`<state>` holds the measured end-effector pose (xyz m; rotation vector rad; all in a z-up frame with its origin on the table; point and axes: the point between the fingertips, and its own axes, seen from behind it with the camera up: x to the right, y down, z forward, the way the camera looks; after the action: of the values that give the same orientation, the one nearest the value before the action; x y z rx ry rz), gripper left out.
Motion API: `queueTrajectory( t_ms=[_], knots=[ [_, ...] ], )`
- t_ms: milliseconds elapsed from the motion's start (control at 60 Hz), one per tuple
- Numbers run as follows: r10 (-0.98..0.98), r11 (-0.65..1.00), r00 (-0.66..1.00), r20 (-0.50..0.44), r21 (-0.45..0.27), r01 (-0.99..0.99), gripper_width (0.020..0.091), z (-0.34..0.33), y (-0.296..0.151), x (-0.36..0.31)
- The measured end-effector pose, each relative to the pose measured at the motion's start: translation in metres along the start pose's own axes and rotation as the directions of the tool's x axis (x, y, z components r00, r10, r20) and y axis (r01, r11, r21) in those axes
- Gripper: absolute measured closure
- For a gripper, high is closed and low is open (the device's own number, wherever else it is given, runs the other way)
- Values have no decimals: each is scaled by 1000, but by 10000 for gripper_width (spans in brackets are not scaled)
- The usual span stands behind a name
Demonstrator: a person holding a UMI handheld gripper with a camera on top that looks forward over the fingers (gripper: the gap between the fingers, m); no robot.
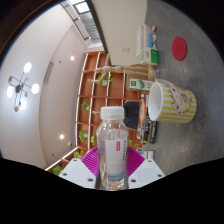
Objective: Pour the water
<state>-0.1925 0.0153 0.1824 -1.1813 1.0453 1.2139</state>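
Note:
A clear plastic water bottle (113,148) with a white cap and a red-and-white label stands between my gripper's (112,166) magenta pads (92,160), which press on both of its sides. The view is rolled sideways, so the bottle is tilted with my gripper. Just beyond the bottle and to its right, a pale yellow cup (171,102) with coloured stripes lies on its side in the view, its white mouth facing the bottle's cap. The bottle's base is hidden between the fingers.
A wooden shelf unit (100,85) with small items fills the room behind the bottle. A grey table surface (192,70) with a red round mark (180,46) runs beside the cup. Ceiling lamps (22,85) show at the far side.

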Motion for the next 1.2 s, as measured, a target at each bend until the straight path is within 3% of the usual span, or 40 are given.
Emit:
queueTrajectory(
  t_ms=[167,317,633,767,883,967,1033,1200],
  knots=[
    [302,952,953,-7,58,-301,741,17,-24,11],
    [538,831,838,91,106,-545,740,18,-47,6],
    [548,831,835,50,86,-550,740,17,-51,7],
    [316,947,948,26,51,-317,738,21,-49,-17],
    [-205,979,979,-14,7,205,740,22,-54,-47],
    [-569,821,819,-80,11,571,739,19,-81,-54],
    [-755,638,623,-206,-13,770,740,17,-116,-52],
    [-841,323,252,-479,-70,944,731,-4,-223,-11]
  ],
)
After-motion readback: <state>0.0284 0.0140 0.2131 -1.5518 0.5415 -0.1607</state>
